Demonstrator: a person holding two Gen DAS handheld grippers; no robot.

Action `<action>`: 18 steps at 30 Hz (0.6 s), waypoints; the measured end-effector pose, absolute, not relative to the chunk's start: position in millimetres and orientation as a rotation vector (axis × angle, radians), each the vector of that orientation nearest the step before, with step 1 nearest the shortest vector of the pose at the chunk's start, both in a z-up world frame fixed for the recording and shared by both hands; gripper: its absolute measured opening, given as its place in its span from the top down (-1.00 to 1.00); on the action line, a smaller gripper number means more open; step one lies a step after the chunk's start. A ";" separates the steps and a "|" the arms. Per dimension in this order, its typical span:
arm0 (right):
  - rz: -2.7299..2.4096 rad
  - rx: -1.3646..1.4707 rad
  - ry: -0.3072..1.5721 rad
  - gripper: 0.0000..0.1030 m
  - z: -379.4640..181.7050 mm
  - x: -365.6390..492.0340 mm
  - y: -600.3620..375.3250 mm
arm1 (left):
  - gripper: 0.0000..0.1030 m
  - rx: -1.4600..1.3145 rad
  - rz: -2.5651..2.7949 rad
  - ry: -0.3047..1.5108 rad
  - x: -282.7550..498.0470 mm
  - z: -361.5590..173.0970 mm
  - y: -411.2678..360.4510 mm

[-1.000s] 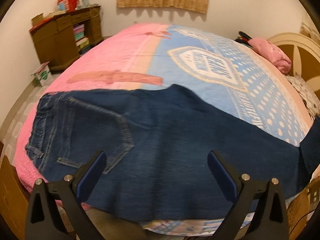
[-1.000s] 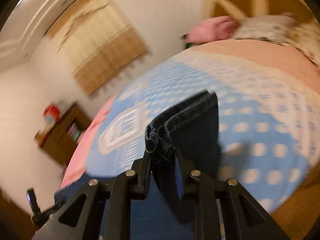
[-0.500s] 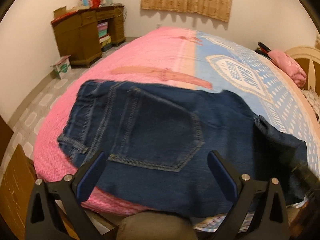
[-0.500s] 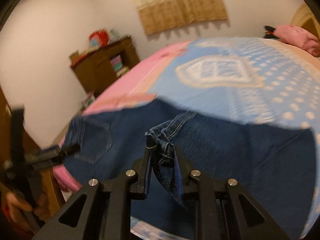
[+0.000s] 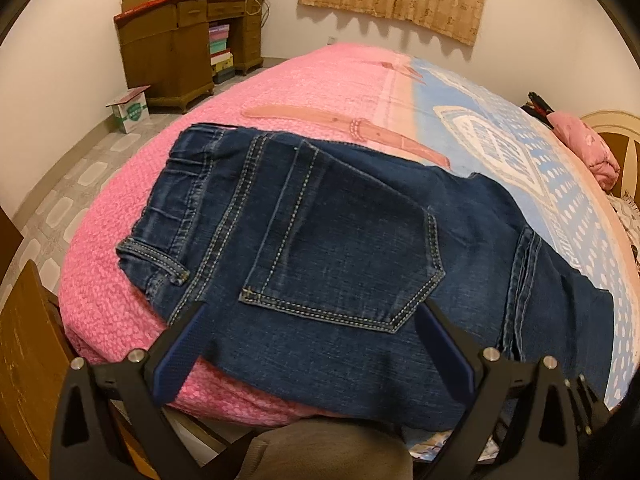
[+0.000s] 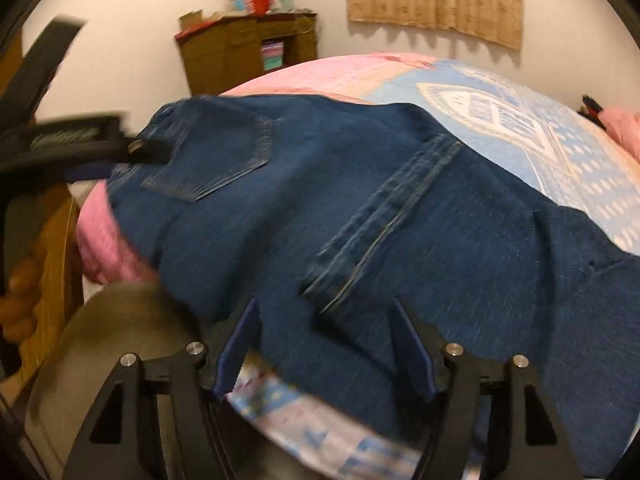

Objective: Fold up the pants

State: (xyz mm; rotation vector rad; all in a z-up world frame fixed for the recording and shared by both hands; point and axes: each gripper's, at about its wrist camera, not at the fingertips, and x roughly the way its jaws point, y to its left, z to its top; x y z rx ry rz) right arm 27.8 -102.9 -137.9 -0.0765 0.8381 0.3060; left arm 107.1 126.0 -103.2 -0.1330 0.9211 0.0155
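Observation:
Dark blue jeans (image 5: pixel 340 248) lie on the bed, waistband at the left, back pocket up, with the leg ends folded over so the cuff hem lies across the right part. My left gripper (image 5: pixel 312 332) is open and empty, just above the near edge of the jeans by the pocket. My right gripper (image 6: pixel 324 340) is open and empty over the near edge, close to the cuff hem (image 6: pixel 384 216). The jeans (image 6: pixel 440 248) fill the right wrist view. The left gripper (image 6: pixel 80 140) shows at that view's left edge.
The bed has a pink and blue bedspread (image 5: pixel 320 88). A pink pillow (image 5: pixel 584 148) and the headboard (image 5: pixel 616 132) are at the far right. A wooden desk (image 5: pixel 180 40) and a small box (image 5: pixel 130 108) stand by the far wall. A wooden bed frame edge (image 5: pixel 28 340) is near left.
My right gripper carried the cuffs leftward over the jeans, then opened and let them go. My left gripper stayed open and shifted left toward the waistband.

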 end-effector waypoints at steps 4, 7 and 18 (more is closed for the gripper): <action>0.269 0.111 0.745 -0.34 -103.6 9.4 -147.0 | -0.99 -0.117 0.009 0.914 106.7 -100.5 124.6; 0.095 0.229 0.664 -0.34 -77.2 2.0 -222.1 | -0.99 -0.110 0.001 0.906 107.4 -97.5 120.0; -0.169 0.528 0.795 -0.33 -101.1 30.3 -410.7 | -0.99 -0.031 -0.058 0.931 106.0 -95.5 73.4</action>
